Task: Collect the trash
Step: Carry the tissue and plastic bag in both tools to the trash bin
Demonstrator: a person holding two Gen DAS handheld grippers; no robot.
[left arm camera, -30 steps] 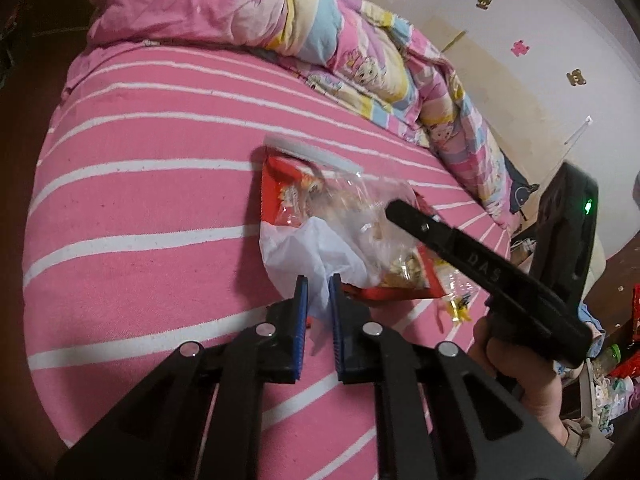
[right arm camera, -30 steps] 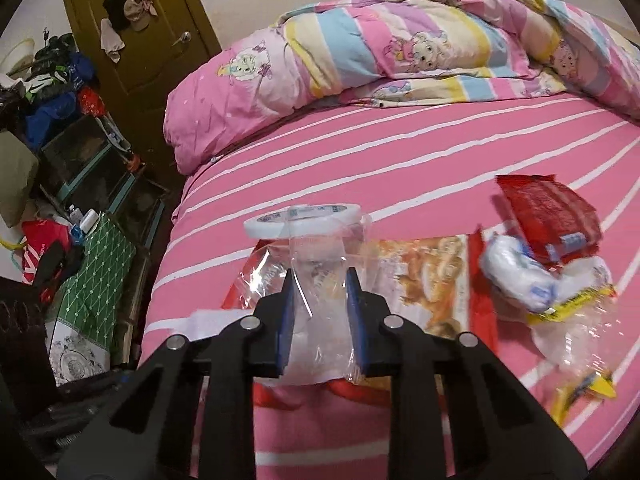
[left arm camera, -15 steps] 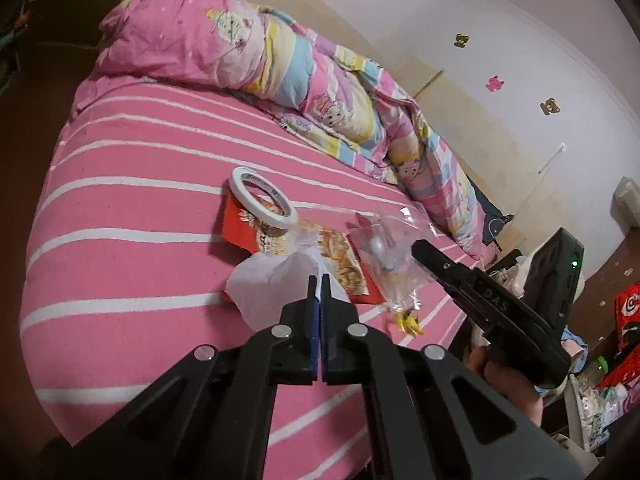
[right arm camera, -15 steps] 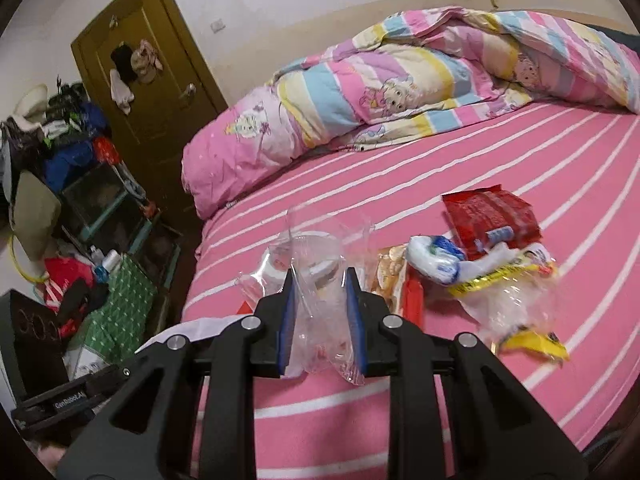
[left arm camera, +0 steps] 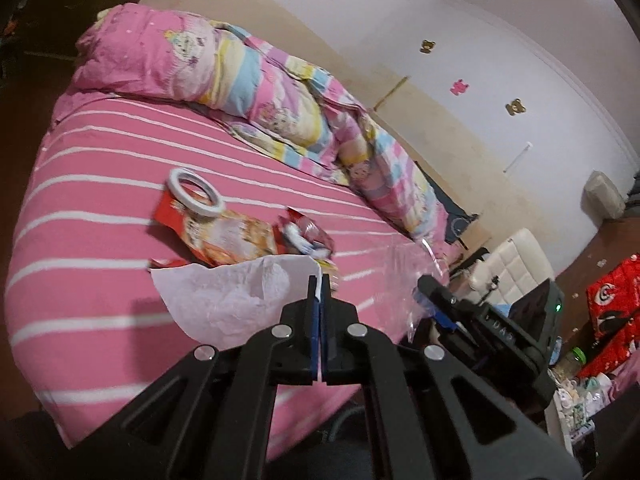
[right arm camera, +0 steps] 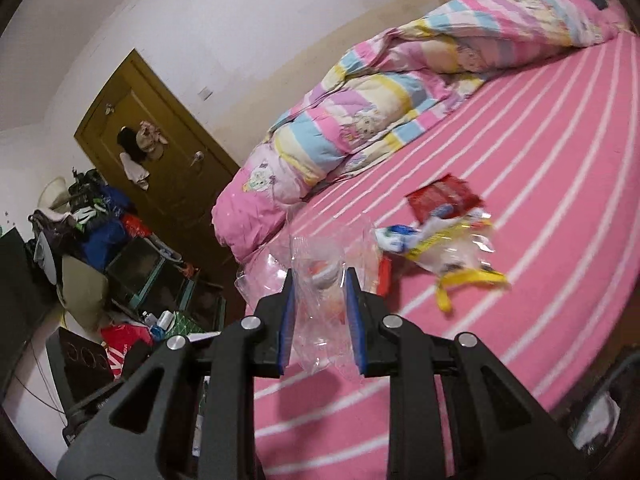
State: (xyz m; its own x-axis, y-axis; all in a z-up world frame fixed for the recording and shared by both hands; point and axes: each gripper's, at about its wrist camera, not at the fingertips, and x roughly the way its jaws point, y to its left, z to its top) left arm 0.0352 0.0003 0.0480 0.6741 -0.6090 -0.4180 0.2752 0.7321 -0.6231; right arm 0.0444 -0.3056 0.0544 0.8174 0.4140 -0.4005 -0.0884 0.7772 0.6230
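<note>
L gripper (left arm camera: 320, 280) fully closed, pinching the top edge of the white tissue (left arm camera: 236, 296); the sheet hangs off the pads over the near edge of the bed (left arm camera: 100, 184). R gripper (right arm camera: 320, 276) part closed on a crumpled clear plastic bag (right arm camera: 324, 280), pads pressing both sides, bag bulging out above and below.

Rest of trash sits mid-bed, toward the near edge: orange snack packet (left arm camera: 224, 236) w/ a tape roll (left arm camera: 194, 192) lying on its far end, red wrapper (right arm camera: 442, 196), clear/yellow wrapper bundle (right arm camera: 456, 256) just beside it. Quilt (left arm camera: 256, 80) along the far edge, well apart from the pile.

Step in hand, imo: carry both pieces off the bed to a bin; no bin in view, so can't say where.

Tips:
- keep both grips clamped, tissue hold is on the edge only and could tear or slip
- move smooth, bag is slippery film
- don't drag the tissue over the pile
- release over the bin, one at a time
- tape roll prob isn't trash, leave it
</note>
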